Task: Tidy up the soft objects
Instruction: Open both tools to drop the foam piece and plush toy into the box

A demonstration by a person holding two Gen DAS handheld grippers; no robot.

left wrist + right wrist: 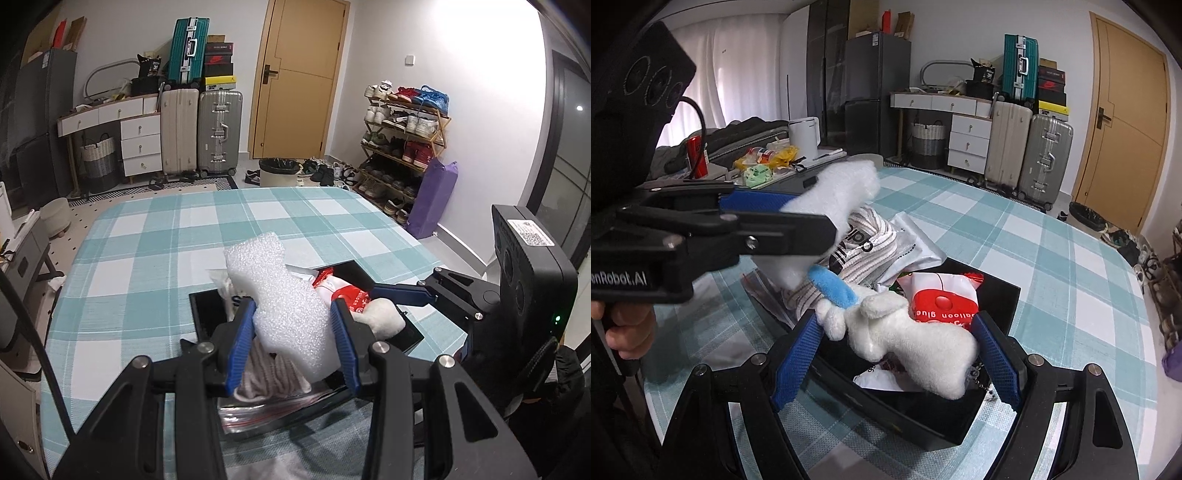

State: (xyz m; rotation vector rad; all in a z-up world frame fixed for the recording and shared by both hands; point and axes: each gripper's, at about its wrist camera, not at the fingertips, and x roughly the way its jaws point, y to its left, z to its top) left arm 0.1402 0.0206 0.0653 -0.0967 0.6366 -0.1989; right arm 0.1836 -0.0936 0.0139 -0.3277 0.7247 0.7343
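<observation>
One white foam sheet [291, 314] sits clamped in the left claw [293, 332] above the single black rectangular box [993, 295] on the teal checked table [147, 258]. The box holds one white plush toy [916, 343], one red-and-white packet [942, 299] and one striped cloth [864, 236]. The right claw [897, 358] gapes wide around the plush, gripping nothing.

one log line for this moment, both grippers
left gripper: shut on foam piece above black box | right gripper: open around plush toy in box
</observation>
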